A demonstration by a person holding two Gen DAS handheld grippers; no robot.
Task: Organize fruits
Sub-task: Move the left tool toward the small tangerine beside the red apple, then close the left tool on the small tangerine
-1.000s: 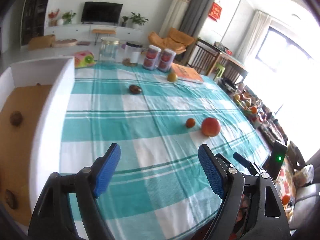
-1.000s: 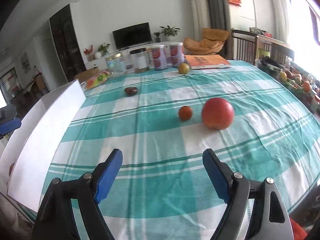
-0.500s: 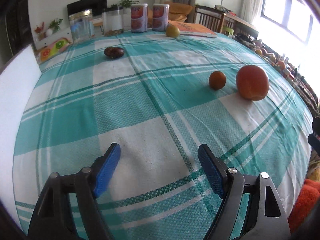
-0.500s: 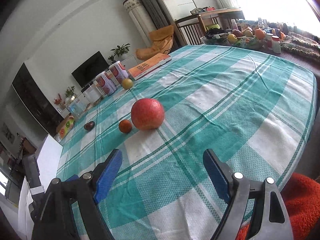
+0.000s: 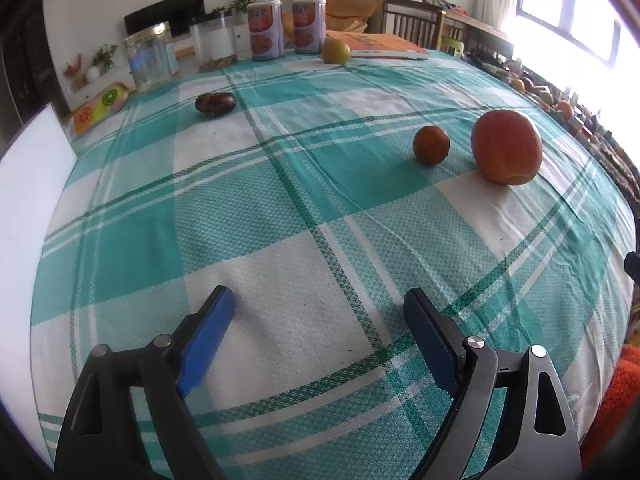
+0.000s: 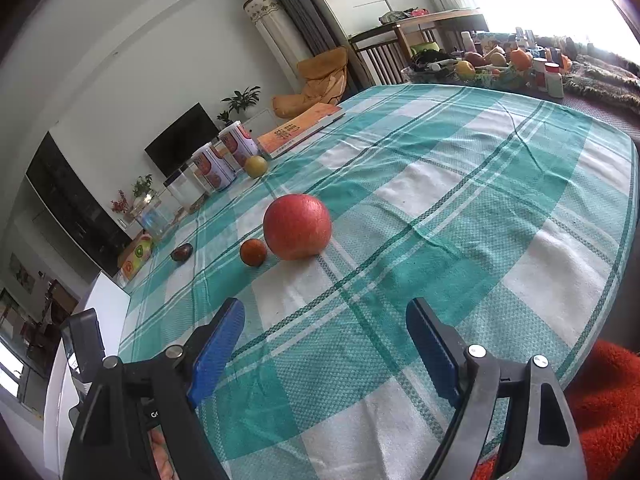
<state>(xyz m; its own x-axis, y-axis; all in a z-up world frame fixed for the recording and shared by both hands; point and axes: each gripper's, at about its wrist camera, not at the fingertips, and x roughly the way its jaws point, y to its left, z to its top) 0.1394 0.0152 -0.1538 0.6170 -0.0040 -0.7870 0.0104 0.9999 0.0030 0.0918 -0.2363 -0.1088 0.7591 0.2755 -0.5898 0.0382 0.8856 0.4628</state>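
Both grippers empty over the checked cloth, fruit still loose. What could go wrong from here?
1. The large round red-orange fruit sits almost against the small orange fruit; closing on one may knock the other rolling.
2. The large fruit looks nearly as wide as the right gripper's open jaws, so an off-centre grasp could push it away.
3. The teal checked tablecloth is wrinkled; low fingers may snag and drag it, shifting the dark brown oval fruit.

small fruit (image 5: 431, 145) just left of big fruit (image 5: 506, 147), cans (image 5: 265, 30) behind (far edge)
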